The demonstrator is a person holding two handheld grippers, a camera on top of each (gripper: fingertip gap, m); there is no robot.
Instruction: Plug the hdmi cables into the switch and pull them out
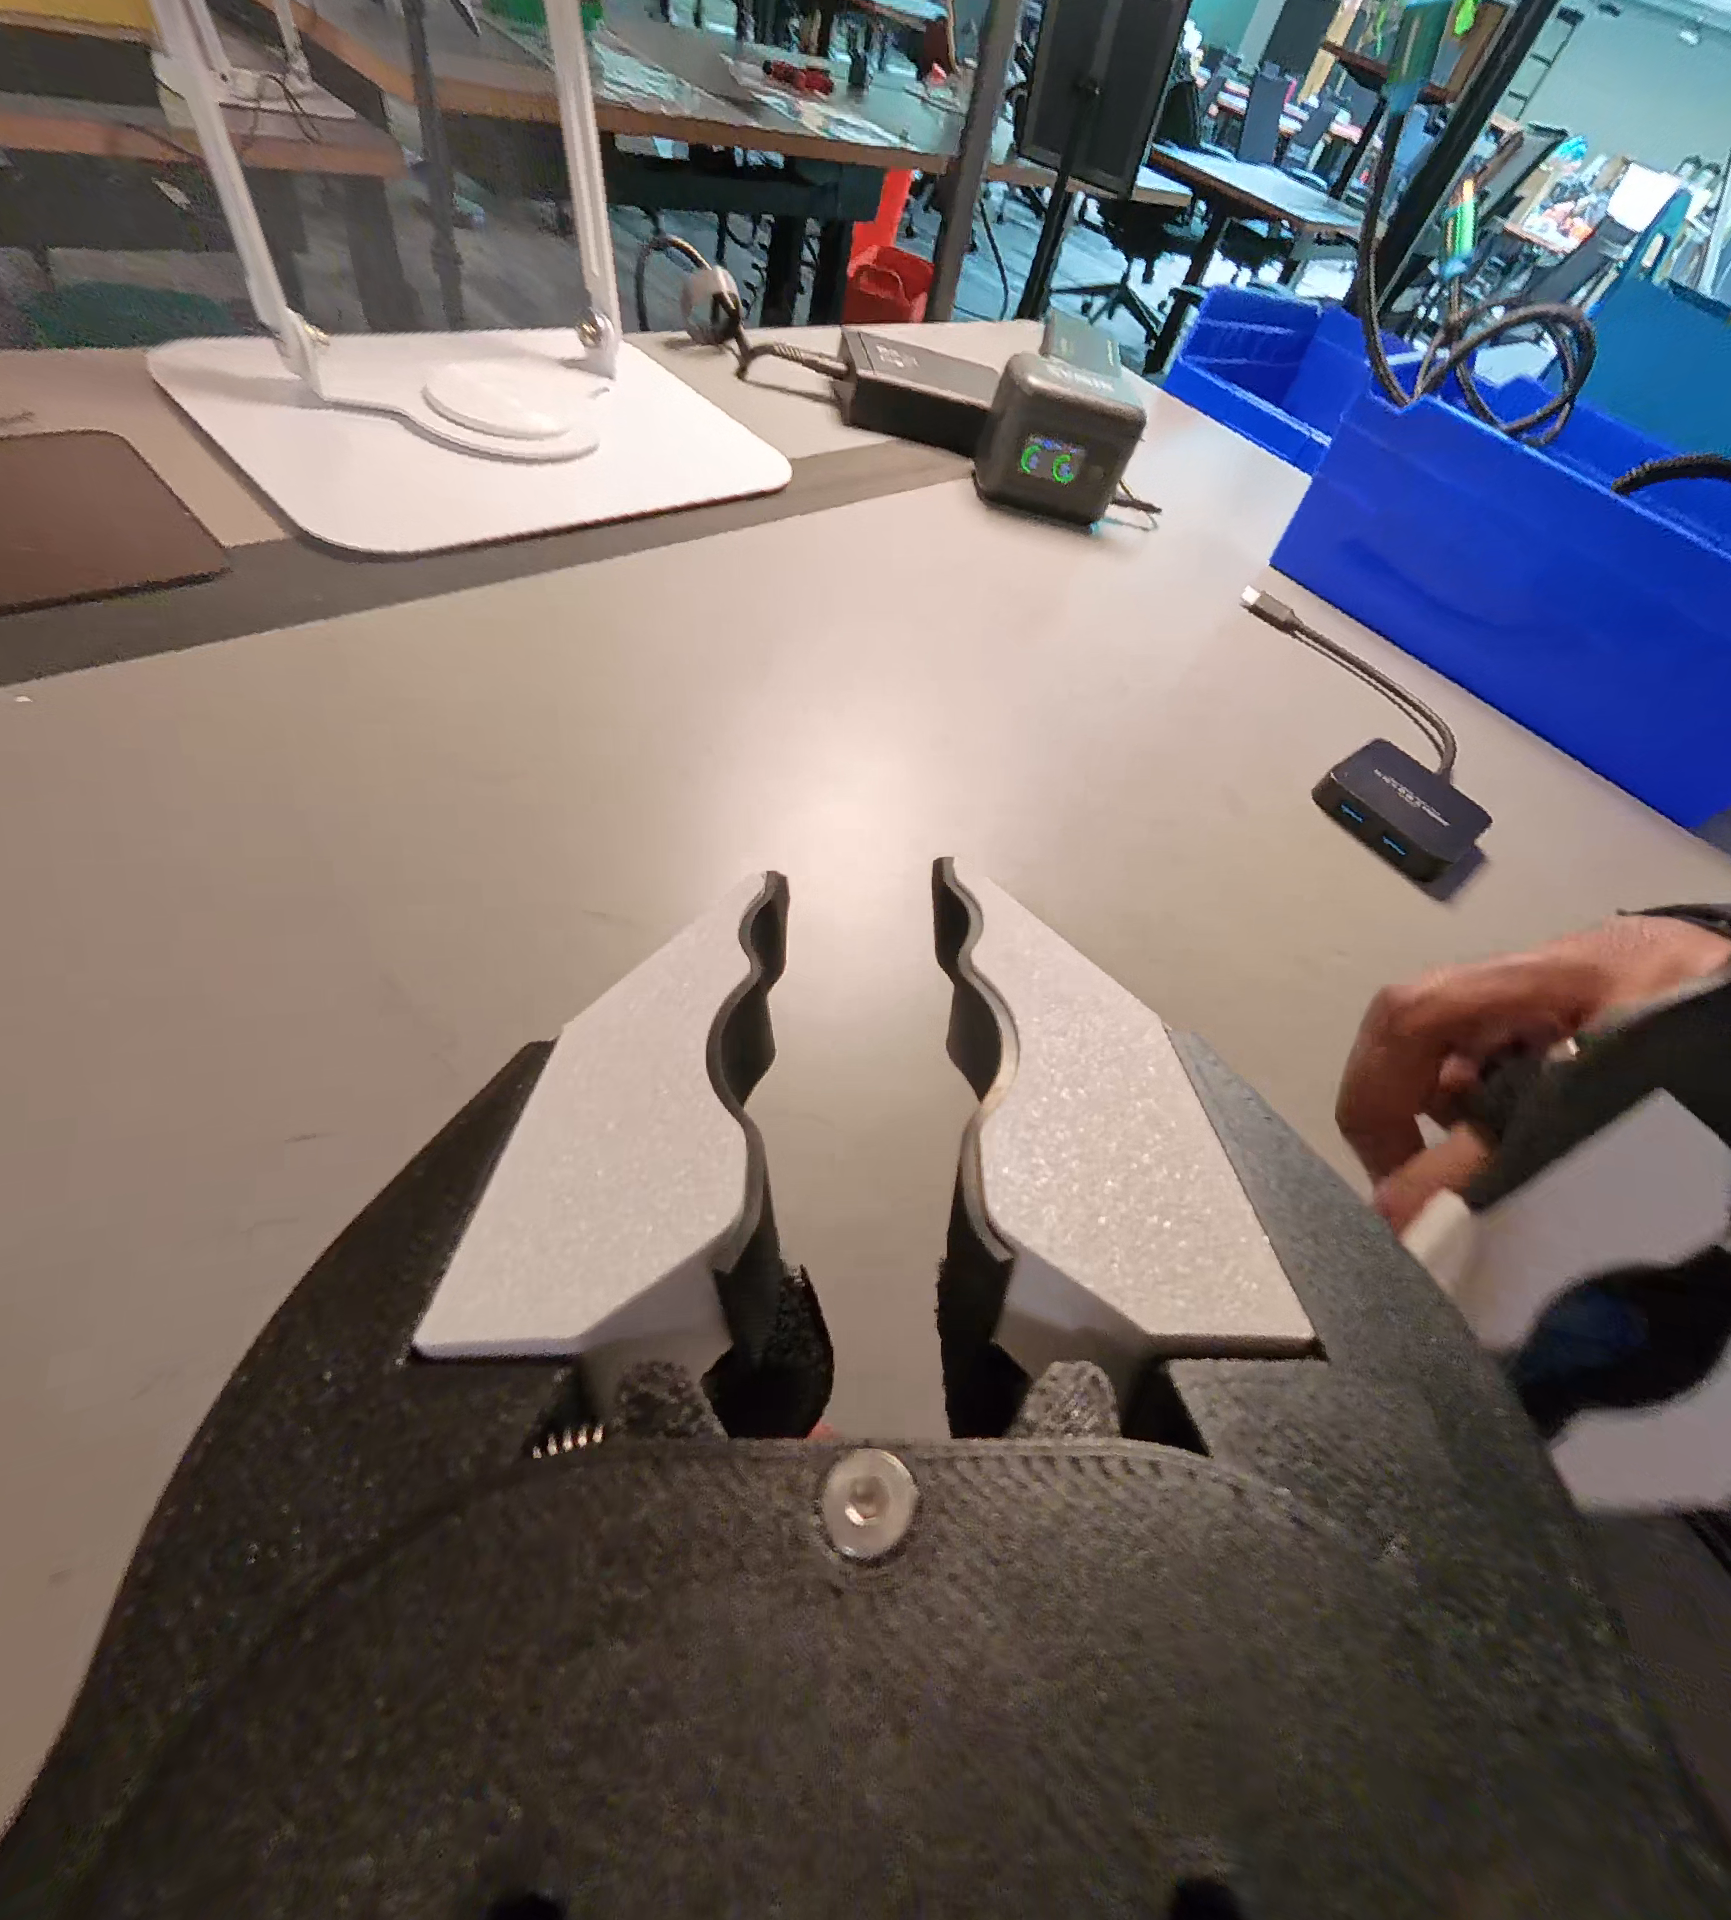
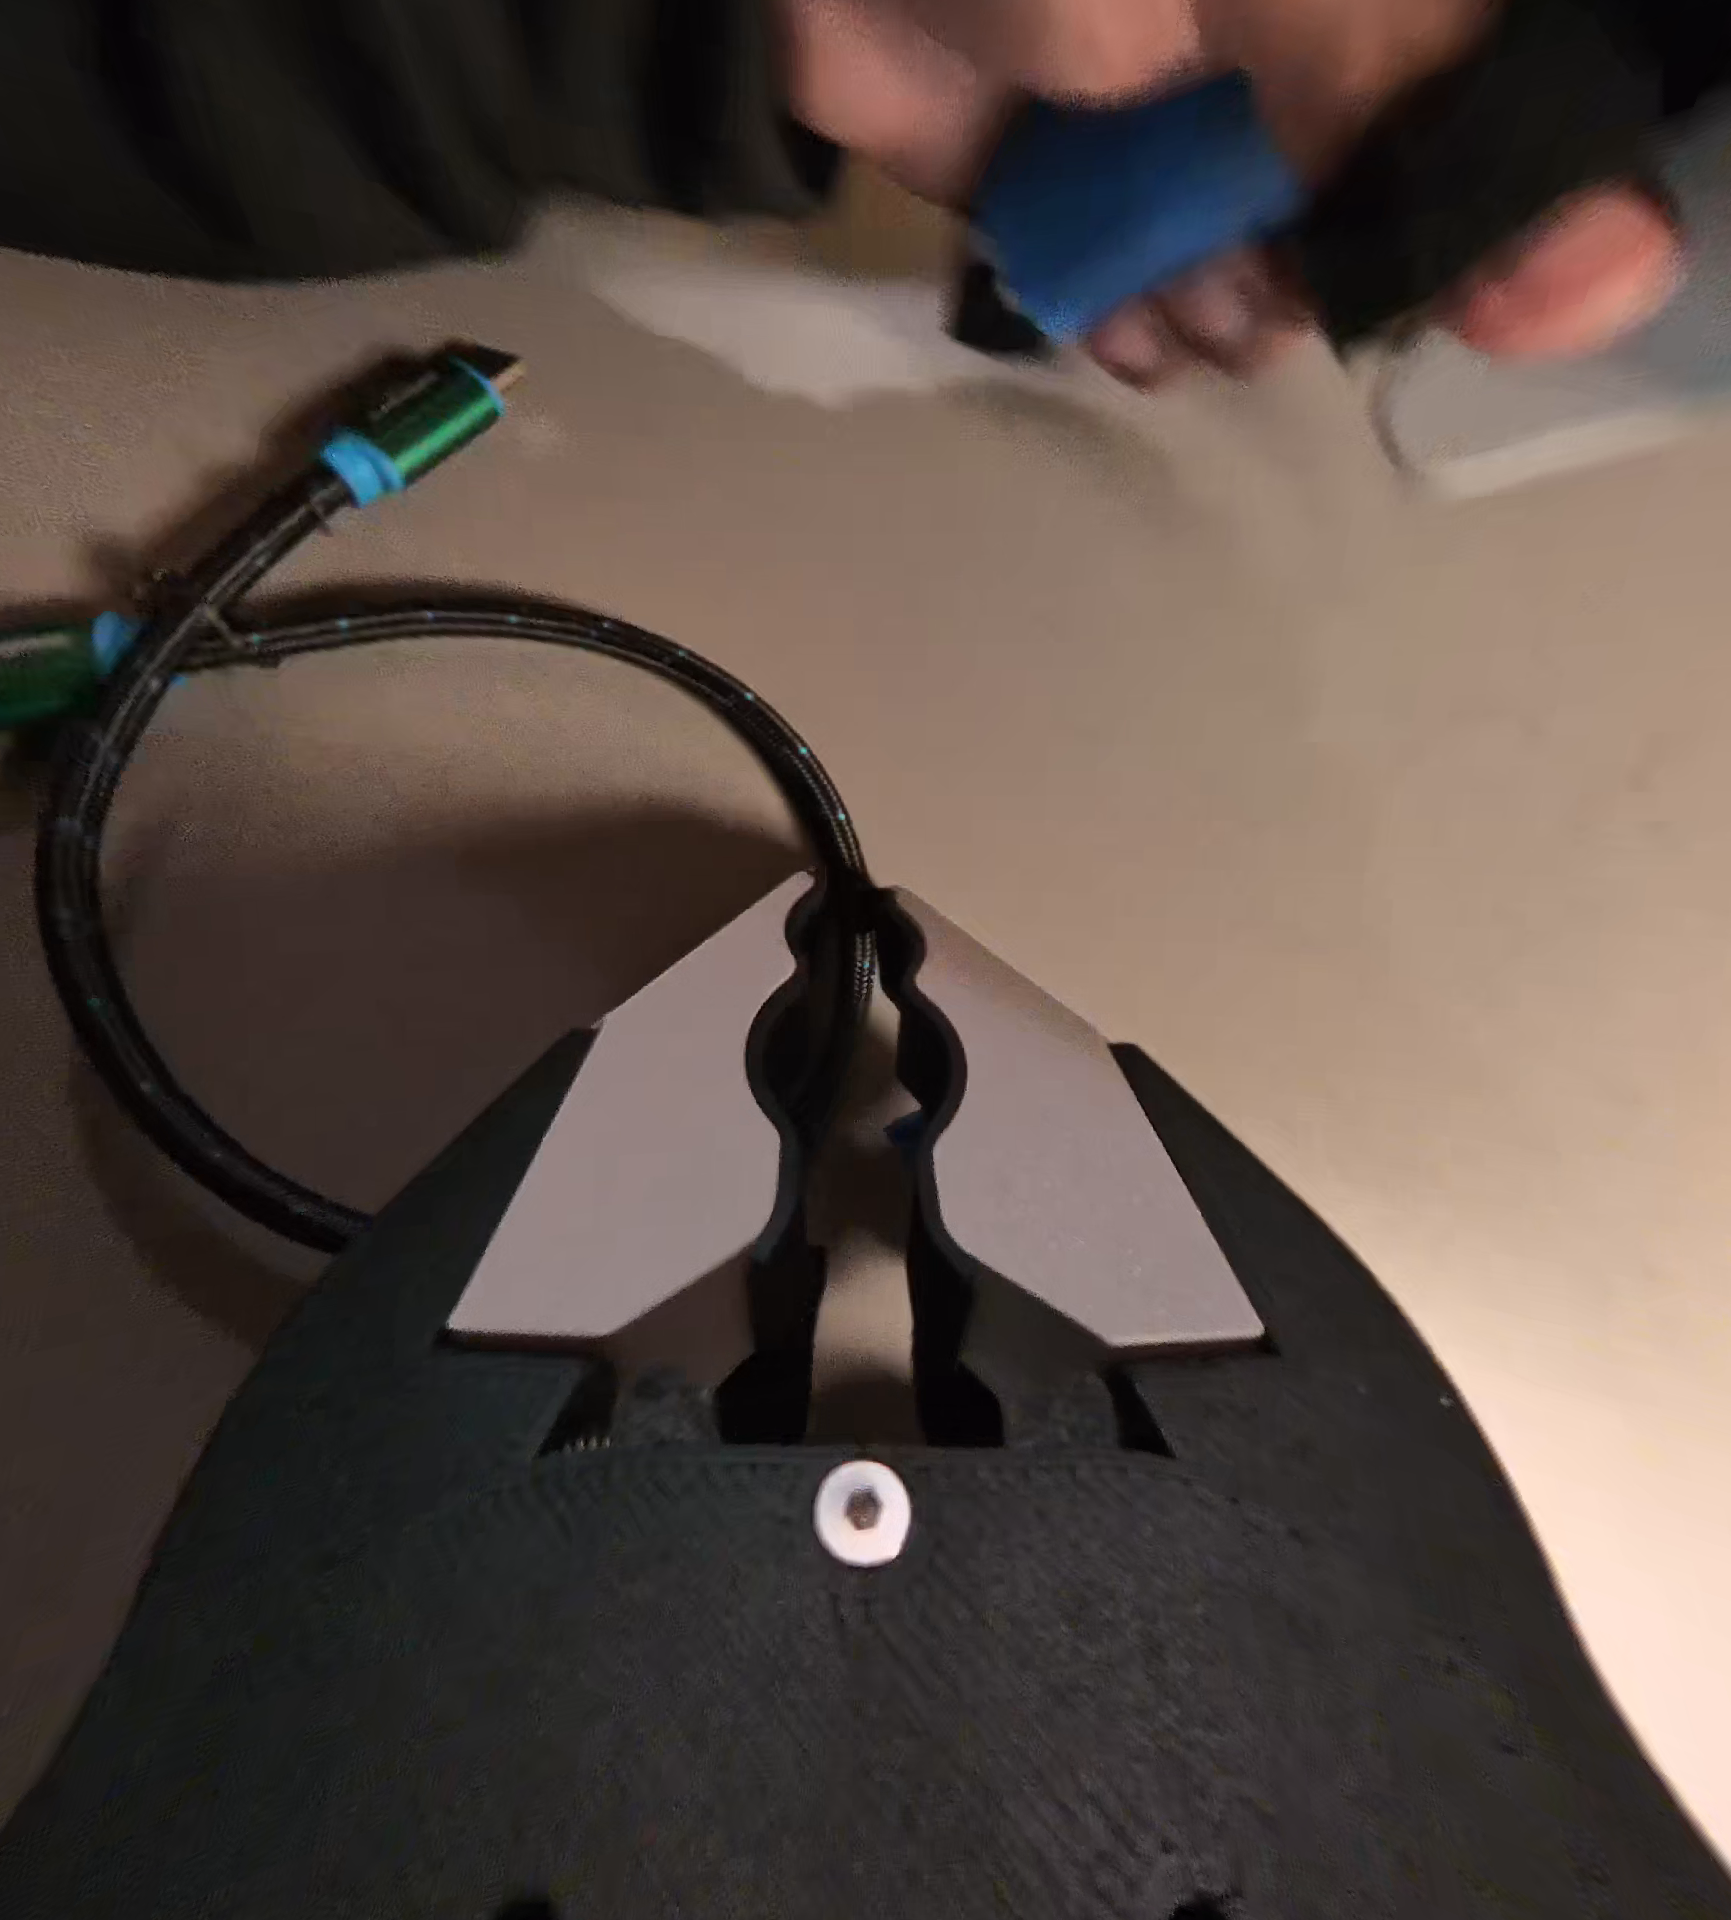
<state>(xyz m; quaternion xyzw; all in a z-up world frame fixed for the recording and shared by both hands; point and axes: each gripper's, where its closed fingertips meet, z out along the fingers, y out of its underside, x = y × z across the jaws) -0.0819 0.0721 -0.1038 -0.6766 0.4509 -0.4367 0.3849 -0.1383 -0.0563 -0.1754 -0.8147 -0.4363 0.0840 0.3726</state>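
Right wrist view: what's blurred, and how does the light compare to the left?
Right wrist view: dim and warm, the hand at top is motion-smeared, the tongs cast a dark shadow on the table, and the braided cable stays fairly sharp. Left wrist view: bright, glare patch on the table, fisheye bending at the edges.

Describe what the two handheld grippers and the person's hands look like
Both the left gripper and the right gripper have rough black printed bodies, pale grey wedge fingers with wavy black inner pads, and a silver bolt at centre. The person's hand wears a black fingerless glove.
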